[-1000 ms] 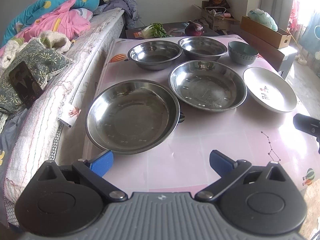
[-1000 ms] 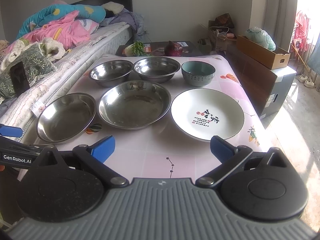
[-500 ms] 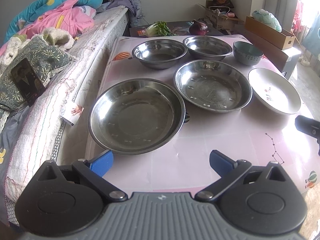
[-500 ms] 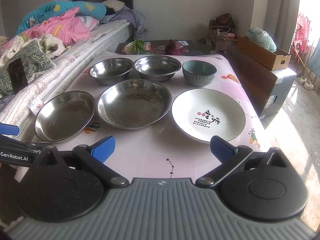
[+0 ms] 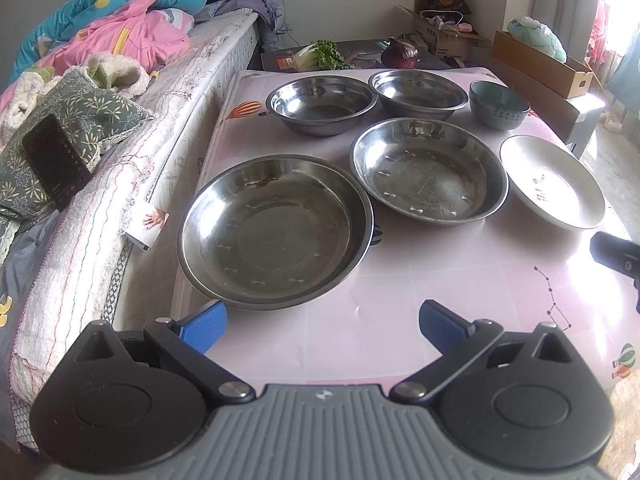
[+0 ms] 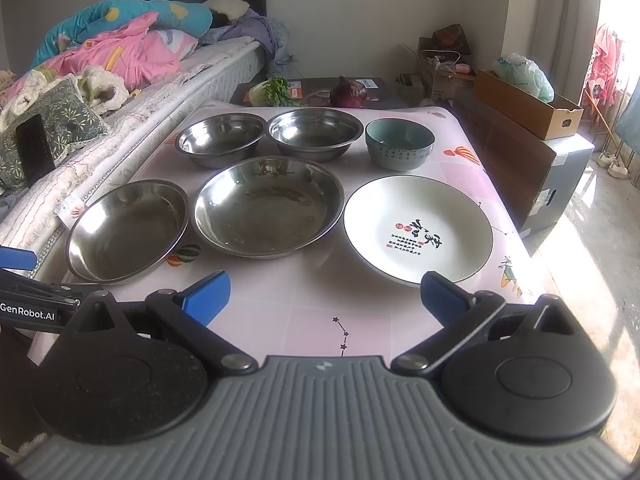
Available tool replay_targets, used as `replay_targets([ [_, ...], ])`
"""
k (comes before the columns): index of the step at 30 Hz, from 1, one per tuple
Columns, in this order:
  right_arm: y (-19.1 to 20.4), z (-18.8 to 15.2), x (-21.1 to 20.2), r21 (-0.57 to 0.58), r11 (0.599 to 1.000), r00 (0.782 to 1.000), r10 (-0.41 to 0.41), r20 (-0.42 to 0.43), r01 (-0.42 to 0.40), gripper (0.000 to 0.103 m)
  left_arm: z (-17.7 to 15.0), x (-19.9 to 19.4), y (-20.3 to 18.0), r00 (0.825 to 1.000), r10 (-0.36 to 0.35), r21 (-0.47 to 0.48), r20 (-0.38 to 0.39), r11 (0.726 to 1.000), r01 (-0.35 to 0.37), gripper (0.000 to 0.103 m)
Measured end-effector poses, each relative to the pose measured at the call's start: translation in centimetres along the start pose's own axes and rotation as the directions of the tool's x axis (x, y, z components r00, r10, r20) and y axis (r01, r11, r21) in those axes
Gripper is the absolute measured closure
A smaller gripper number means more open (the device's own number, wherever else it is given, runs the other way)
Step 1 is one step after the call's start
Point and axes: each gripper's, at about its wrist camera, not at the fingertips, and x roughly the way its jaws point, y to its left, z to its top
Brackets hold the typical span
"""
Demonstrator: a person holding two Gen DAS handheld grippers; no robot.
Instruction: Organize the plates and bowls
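Observation:
On the pink table (image 5: 440, 272) lie two wide steel plates: the near-left steel plate (image 5: 274, 230) (image 6: 126, 230) and the middle steel plate (image 5: 428, 170) (image 6: 268, 204). Behind them stand two steel bowls, the left steel bowl (image 5: 322, 104) (image 6: 220, 140) and the right steel bowl (image 5: 418, 92) (image 6: 314, 132), and a teal ceramic bowl (image 5: 498, 104) (image 6: 400, 142). A white plate (image 5: 552, 186) (image 6: 418, 228) with printed characters lies at the right. My left gripper (image 5: 322, 322) is open, just before the near-left plate's rim. My right gripper (image 6: 325, 296) is open, short of the white plate.
A bed (image 5: 120, 152) with quilts, a cushion and a dark phone (image 5: 56, 160) runs along the table's left side. Greens (image 6: 274, 90) and a red onion (image 6: 348, 92) lie on a low stand behind the table. A cardboard box (image 6: 528, 108) sits on a cabinet at right.
Both grippers have crept a little forward toward the dishes and stayed open. No dish has moved.

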Motion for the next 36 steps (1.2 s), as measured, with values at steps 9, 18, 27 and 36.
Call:
replay_targets([
  [9,0.3,-0.1,0.4,-0.002,1.0,1.0,0.001,-0.007,-0.001,0.001,0.0,0.0,0.0,1.0,0.001,0.0,-0.001,1.0,-0.001,0.0],
  [18,0.3,-0.1,0.7,0.0,1.0,1.0,-0.001,-0.012,0.001,0.001,-0.3,0.4,0.1,1.0,0.002,-0.002,-0.006,1.0,-0.002,0.0],
  [27,0.3,-0.1,1.3,0.002,1.0,1.0,-0.002,-0.023,0.002,0.001,-0.1,0.8,0.1,1.0,0.002,-0.004,-0.025,1.0,-0.002,0.0],
  [36,0.0,0.0,2.0,-0.005,1.0,0.999,-0.023,-0.026,0.023,0.001,0.1,1.2,0.4,1.0,0.001,-0.018,-0.016,1.0,-0.002,0.0],
])
